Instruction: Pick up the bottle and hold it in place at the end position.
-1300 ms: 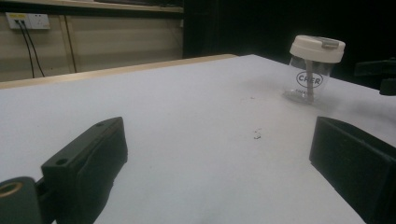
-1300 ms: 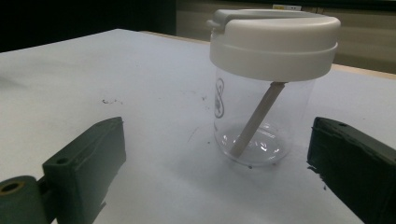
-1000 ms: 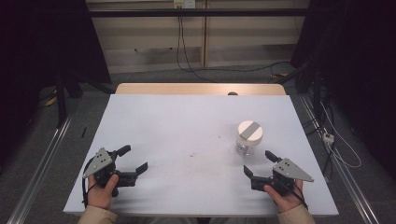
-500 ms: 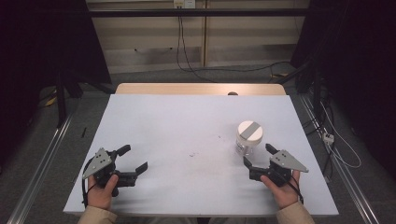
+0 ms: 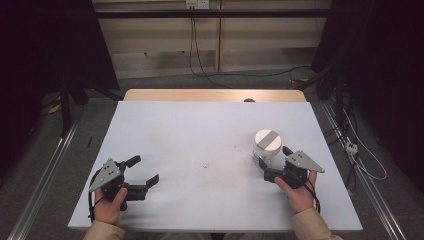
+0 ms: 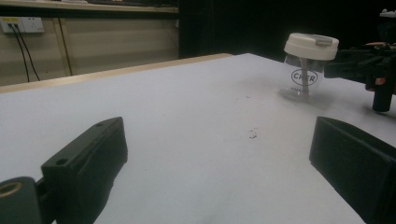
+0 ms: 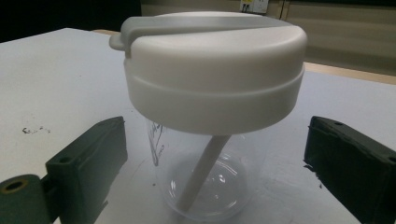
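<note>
Standing on one table (image 5: 200, 135): one lidded cup (image 5: 267, 148), two grippers beside.

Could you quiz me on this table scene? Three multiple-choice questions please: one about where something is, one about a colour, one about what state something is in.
1. Where does the clear cup stand on the table?
A. by the person's right gripper
B. by the left gripper
C. at the far edge

2. What colour is the cup's lid?
A. black
B. white with a grey strip
C. red

3. How do the right gripper's jaws stand?
A. apart, either side of the cup
C. clamped on the lid
B. shut with nothing between them

Answers: 1 A, the high view shows the cup just ahead of that gripper. 2 B, seen close in the right gripper view. 3 A, gaps show between both pads and the cup, though the jaws have just been closing.
</note>
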A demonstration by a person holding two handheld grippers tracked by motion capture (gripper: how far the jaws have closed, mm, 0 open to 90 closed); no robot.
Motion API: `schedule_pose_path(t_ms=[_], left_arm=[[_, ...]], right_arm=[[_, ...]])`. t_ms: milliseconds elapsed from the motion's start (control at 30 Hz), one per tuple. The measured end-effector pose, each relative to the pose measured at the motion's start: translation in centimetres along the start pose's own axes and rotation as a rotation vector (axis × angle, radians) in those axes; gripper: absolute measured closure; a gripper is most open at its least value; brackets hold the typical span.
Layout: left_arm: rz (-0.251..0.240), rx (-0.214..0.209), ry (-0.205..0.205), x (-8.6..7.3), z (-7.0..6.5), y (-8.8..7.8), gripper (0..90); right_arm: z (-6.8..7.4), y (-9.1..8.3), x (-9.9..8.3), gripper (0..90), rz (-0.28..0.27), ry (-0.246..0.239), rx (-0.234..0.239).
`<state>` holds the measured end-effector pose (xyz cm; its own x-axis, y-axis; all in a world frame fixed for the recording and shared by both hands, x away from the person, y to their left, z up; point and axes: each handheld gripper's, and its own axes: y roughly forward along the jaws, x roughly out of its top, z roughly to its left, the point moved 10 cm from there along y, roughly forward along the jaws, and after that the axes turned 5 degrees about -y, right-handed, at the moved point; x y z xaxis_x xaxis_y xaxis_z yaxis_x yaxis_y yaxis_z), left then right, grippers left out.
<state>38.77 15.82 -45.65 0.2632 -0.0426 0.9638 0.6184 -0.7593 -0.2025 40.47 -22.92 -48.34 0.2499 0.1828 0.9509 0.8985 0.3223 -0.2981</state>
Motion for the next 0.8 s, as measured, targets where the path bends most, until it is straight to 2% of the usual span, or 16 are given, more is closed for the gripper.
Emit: schedule_pose_path(t_ms=[200, 467, 633, 800], left_arm=[[0.000, -0.006, 0.003, 0.0, -0.1, 0.1, 3.9], [0.004, -0.005, 0.006, -0.1, -0.1, 0.1, 4.0], [0.006, -0.008, 0.008, -0.1, -0.1, 0.2, 4.0], [0.007, -0.010, 0.009, -0.1, -0.1, 0.2, 4.0]], right_arm=[[0.0, 1.1, -0.1, 6.9, 0.025, 0.022, 0.030], [0.0, 2.1, 0.0, 8.9, 0.049, 0.010, 0.030], [-0.3, 2.8, 0.0, 9.0, 0.059, 0.026, 0.027], [-0.2, 3.3, 0.1, 10.3, 0.061, 0.022, 0.032]])
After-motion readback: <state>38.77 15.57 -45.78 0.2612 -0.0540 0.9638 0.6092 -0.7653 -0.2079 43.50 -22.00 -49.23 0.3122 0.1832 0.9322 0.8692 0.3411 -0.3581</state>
